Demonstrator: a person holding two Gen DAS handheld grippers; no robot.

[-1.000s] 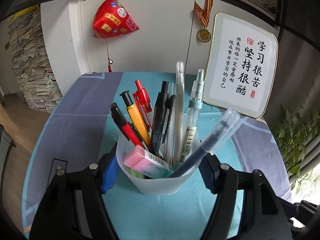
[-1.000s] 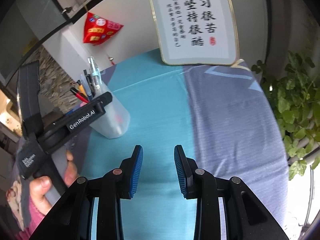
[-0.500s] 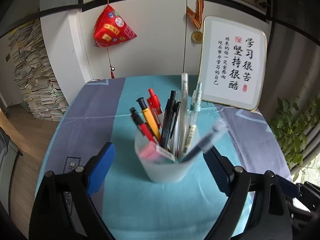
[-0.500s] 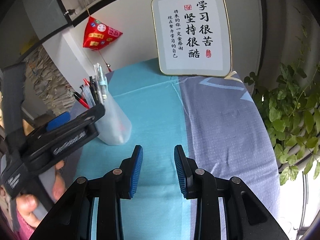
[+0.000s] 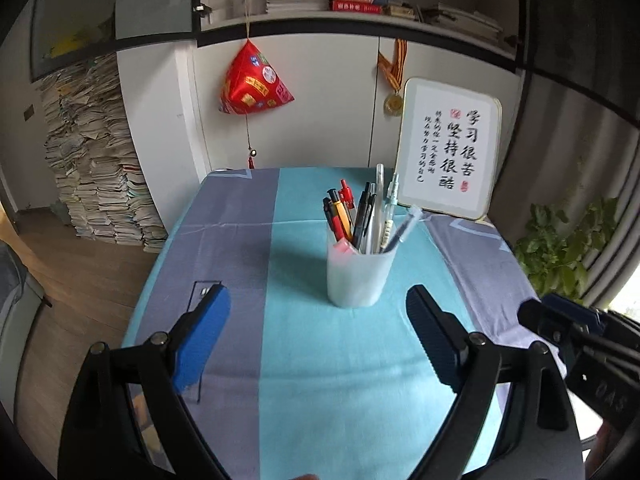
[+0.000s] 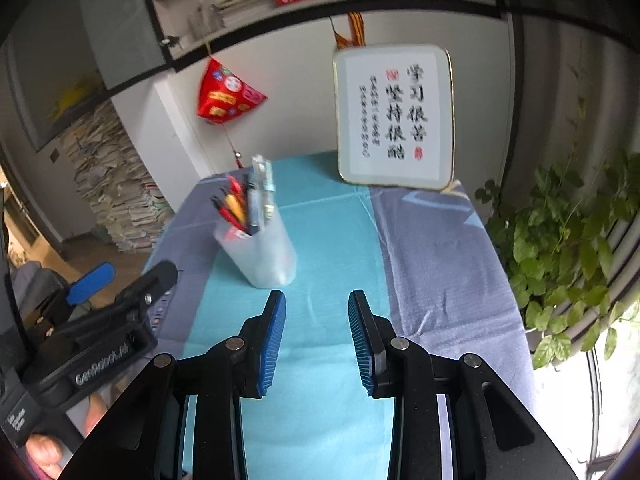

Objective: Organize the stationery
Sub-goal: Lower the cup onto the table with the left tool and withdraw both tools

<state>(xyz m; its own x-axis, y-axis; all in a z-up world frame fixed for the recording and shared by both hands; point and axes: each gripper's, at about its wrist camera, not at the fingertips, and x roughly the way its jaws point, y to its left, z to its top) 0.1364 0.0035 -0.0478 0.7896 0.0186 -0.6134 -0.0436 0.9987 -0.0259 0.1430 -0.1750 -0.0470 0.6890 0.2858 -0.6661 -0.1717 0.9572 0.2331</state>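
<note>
1. The left gripper hangs over the near part of the table, its blue-padded jaws spread wide with only cloth showing between them; it holds nothing.
2. The right gripper has its jaws a moderate way apart, parted over bare cloth and clamped on nothing. In the left wrist view its black body shows at the right edge.
3. The tablecloth — a teal band down the middle, grey-blue panels on either side — covers the table; nothing lies between the grippers and the cup.
4. The pen cup, frosted white plastic, stands upright on the teal band, beyond both grippers and apart from them. In it stand the pens — red, orange, black and clear-barrelled ones, leaning against the rim — and a pink eraser tucked low on the left.
5. Behind the cup and to its right, a framed calligraphy board leans at the table's far edge.
6. On the wall behind hang a red ornament and a medal; a stack of papers rises on the floor to the left, and a leafy plant stands to the right.
</note>
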